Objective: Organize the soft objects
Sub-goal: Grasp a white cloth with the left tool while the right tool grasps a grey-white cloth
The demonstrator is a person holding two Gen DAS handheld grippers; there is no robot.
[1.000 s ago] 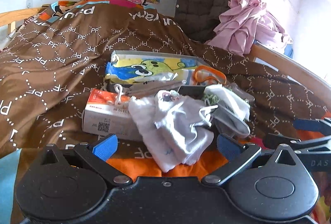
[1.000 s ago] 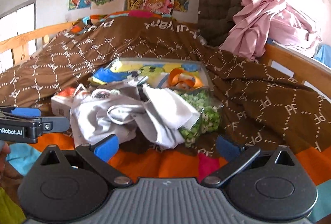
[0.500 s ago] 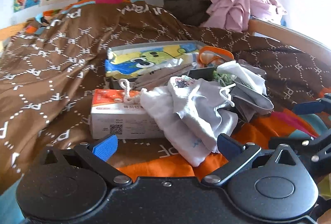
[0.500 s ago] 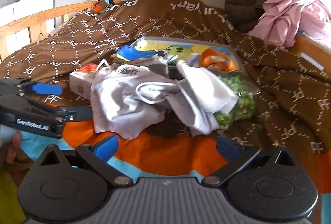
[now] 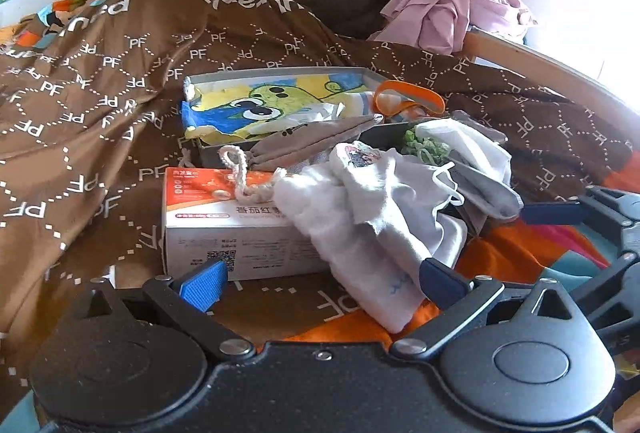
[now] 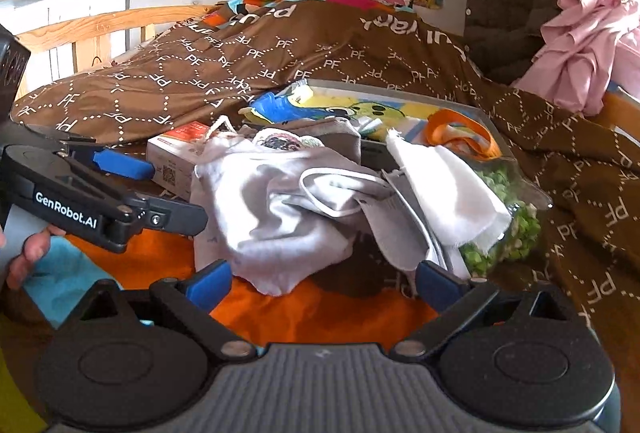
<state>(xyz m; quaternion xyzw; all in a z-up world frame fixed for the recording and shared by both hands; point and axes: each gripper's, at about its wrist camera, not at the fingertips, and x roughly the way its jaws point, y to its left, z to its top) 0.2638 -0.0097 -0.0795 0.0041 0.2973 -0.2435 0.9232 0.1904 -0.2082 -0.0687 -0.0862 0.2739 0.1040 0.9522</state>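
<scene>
the left gripper [image 5: 322, 283] is hovering low over the bed with its blue-padded fingers [image 5: 204, 283] spread wide apart and gripping nothing. the right gripper [image 6: 324, 281] is hovering beside it, its jaws likewise standing well apart and empty. a hand [image 6: 24, 253] is showing at the left edge of the right wrist view, behind the left tool.

the soft objects are lying in a heap between and just ahead of both tools, on a brown patterned quilt [image 5: 100, 93] and an orange sheet [image 6: 320, 317]. a crumpled white cloth pouch [image 5: 372, 229] is resting partly on an orange and white carton [image 5: 224, 229], with its lower end reaching down near the left gripper's right finger. a white cord [image 5: 240, 177] is lying across the carton top. a grey cloth [image 6: 404, 233] and a white rag [image 6: 444, 189] are lying over a clear bag of green pieces [image 6: 508, 229].

behind the heap, a grey tray [image 5: 280, 73] is holding a cartoon-print fabric [image 5: 264, 105] and an orange strap [image 5: 408, 99]. a grey drawstring bag [image 5: 312, 143] is draping over the tray's near wall. a pink garment [image 5: 444, 1] is lying piled at the far right of the bed.
</scene>
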